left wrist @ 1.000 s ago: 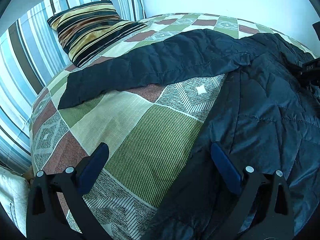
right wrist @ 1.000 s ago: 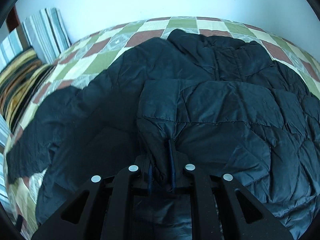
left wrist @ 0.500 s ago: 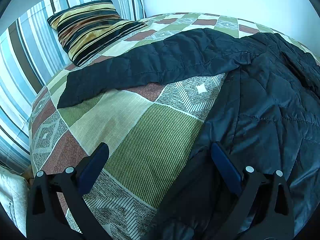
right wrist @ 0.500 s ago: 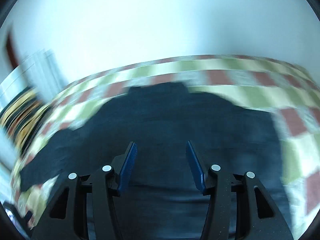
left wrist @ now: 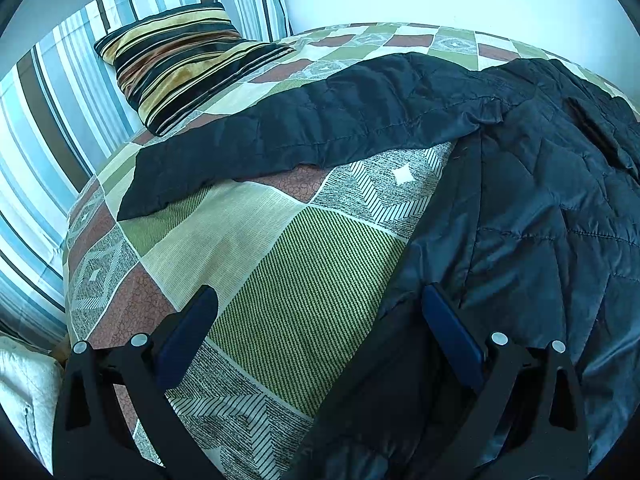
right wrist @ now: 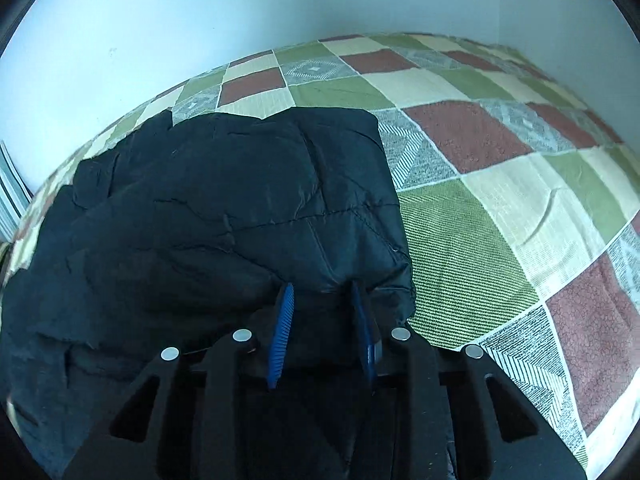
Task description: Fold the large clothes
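A large dark quilted jacket (left wrist: 540, 200) lies spread on the bed, with one sleeve (left wrist: 320, 120) stretched out to the left across the bedspread. My left gripper (left wrist: 320, 292) hangs wide open just above the jacket's near left edge, holding nothing. In the right wrist view the jacket (right wrist: 220, 200) lies folded over itself, its right edge straight against the bedspread. My right gripper (right wrist: 322, 290) is at the near right corner of that fold; its jaws are closing, with puffy fabric between the blue pads (right wrist: 284, 320).
The patchwork bedspread (right wrist: 480, 140) in green, cream and rust runs bare to the right of the jacket. A dark striped cushion (left wrist: 180, 60) and blue striped pillows (left wrist: 40, 120) stand at the head of the bed. A pale wall (right wrist: 240, 20) backs the bed.
My right gripper let go of the flap it had carried over the jacket, opened, swung right and now sits narrower at the jacket's right corner. The left gripper has not moved.
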Available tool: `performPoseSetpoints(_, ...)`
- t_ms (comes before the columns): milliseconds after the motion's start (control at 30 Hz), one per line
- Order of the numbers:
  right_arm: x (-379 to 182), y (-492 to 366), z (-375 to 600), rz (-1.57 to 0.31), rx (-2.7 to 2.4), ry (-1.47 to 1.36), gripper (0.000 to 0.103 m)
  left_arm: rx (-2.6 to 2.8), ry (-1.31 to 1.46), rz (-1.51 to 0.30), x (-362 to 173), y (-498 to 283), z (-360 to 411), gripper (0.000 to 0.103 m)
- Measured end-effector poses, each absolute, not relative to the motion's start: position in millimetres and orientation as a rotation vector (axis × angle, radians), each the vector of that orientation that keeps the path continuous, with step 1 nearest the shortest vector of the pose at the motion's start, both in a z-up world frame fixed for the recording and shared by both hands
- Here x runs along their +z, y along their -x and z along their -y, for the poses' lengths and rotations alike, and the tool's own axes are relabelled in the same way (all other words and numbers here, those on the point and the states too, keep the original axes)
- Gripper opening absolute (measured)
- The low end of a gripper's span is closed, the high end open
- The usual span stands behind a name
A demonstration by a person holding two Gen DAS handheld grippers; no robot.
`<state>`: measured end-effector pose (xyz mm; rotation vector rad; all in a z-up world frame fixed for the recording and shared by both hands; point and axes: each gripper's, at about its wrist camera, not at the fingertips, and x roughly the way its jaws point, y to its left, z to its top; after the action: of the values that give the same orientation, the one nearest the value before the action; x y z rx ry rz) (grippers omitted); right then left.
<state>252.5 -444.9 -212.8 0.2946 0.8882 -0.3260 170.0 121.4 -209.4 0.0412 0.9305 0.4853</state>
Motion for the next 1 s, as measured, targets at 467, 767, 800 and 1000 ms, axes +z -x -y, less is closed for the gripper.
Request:
performPoseSetpoints(467, -178.8, -210.7, 445.3, -0.813, -0.477, -0.193, 0.059, 0.480, -0.032, -0.935, -209.8, -170.2, -123.1, 0.101)
performPoseSetpoints(767, -207.5, -214.3, 442.1, -0.888, -0.558, -0.099, 0.086, 0.449, 0.023, -0.952, -210.0, -171.4, -130.8, 0.101)
performPoseSetpoints(800, -209.1, -214.9, 442.6, -0.889, -0.559, -0.099, 0.086, 0.441, 0.039, -0.957, -210.3, -171.0, -132.8, 0.101)
performPoseSetpoints(1000, -213.7, -213.8, 447.5, -0.897, -0.560, -0.126, 0.090, 0.333, 0.177, -0.983, -202.5, -167.6, -159.8, 0.101)
